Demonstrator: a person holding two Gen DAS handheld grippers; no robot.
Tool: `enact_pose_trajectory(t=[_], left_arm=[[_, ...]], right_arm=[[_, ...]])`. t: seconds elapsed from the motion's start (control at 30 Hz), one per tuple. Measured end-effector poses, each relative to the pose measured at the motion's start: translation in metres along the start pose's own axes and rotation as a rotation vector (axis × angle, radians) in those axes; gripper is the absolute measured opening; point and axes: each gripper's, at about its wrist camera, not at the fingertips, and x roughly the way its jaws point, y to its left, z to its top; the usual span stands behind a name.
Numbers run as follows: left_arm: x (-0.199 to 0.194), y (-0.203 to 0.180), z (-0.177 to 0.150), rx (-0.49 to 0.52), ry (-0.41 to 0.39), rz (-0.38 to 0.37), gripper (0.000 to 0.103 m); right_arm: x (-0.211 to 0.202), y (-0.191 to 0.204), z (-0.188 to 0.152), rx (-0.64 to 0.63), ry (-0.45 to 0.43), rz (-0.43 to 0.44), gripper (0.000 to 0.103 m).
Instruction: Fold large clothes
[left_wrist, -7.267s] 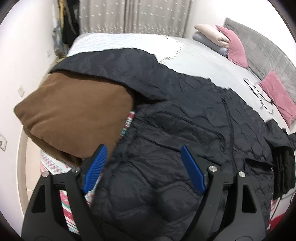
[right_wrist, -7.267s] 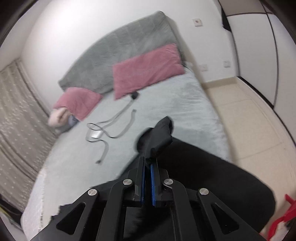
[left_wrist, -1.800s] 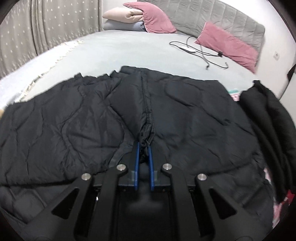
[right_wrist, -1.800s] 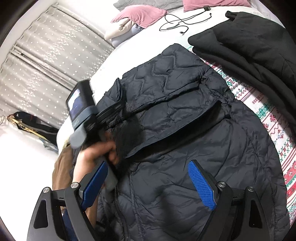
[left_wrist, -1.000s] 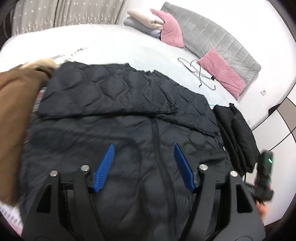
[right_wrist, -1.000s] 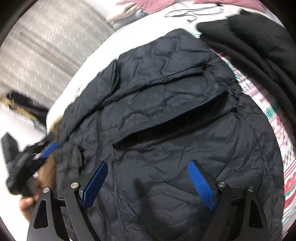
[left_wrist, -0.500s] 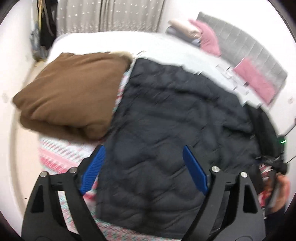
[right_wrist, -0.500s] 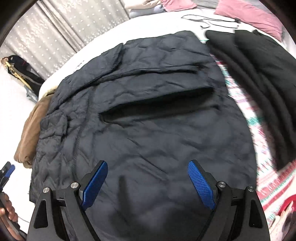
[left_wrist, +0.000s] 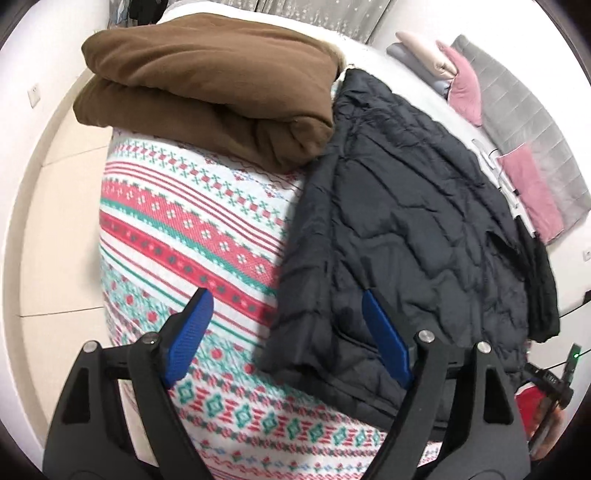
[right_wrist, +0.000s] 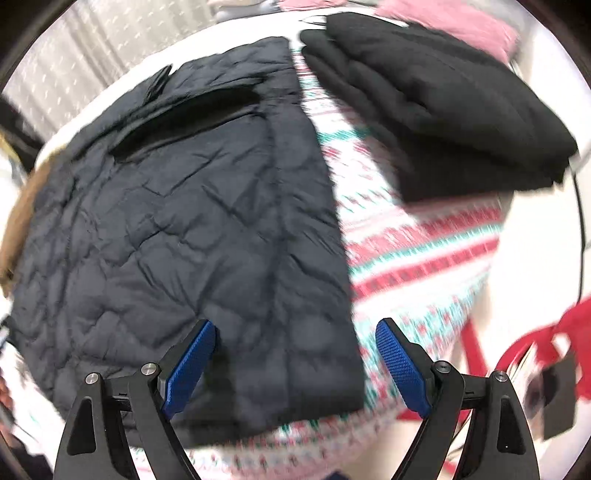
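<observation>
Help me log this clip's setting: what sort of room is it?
Most likely a bedroom: a dark quilted jacket lies spread on a bed with a patterned blanket, pink pillows against a grey padded headboard, and curtains behind.

My jacket (left_wrist: 406, 229) is black, quilted. Blanket (left_wrist: 192, 229) under it: white with red and green knit-style bands. Folded brown throw (left_wrist: 207, 85), folded black garment (right_wrist: 436, 99), pink pillows (left_wrist: 532, 184), grey headboard (left_wrist: 524, 110). My pads (left_wrist: 190, 338) are blue.
</observation>
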Motion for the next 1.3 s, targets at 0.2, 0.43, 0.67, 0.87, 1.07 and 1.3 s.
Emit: enact_pose_trajectory(t=[0.2, 0.43, 0.67, 0.87, 1.07, 1.3], left_arm=[[0.003, -0.009, -0.013, -0.095, 0.055, -0.063, 0.071], [0.003, -0.019, -0.019, -0.086, 0.024, -0.077, 0.06], [0.013, -0.024, -0.023, -0.02, 0.042, -0.019, 0.06], [0.012, -0.023, -0.027, -0.015, 0.03, -0.027, 0.024], [-0.01, -0.025, -0.025, 0.011, -0.035, -0.063, 0.009], [-0.045, -0.025, -0.028, 0.005, -0.087, -0.122, 0.006]], right_arm=[[0.01, -0.036, -0.024, 0.259, 0.063, 0.2, 0.087], [0.001, -0.044, -0.029, 0.346, 0.019, 0.252, 0.038], [0.004, -0.03, -0.028, 0.306, -0.001, 0.28, 0.034], [0.013, -0.026, -0.027, 0.359, -0.004, 0.293, 0.03], [-0.013, -0.034, -0.027, 0.393, -0.095, 0.369, 0.008], [-0.05, -0.03, -0.031, 0.356, -0.209, 0.446, 0.005]])
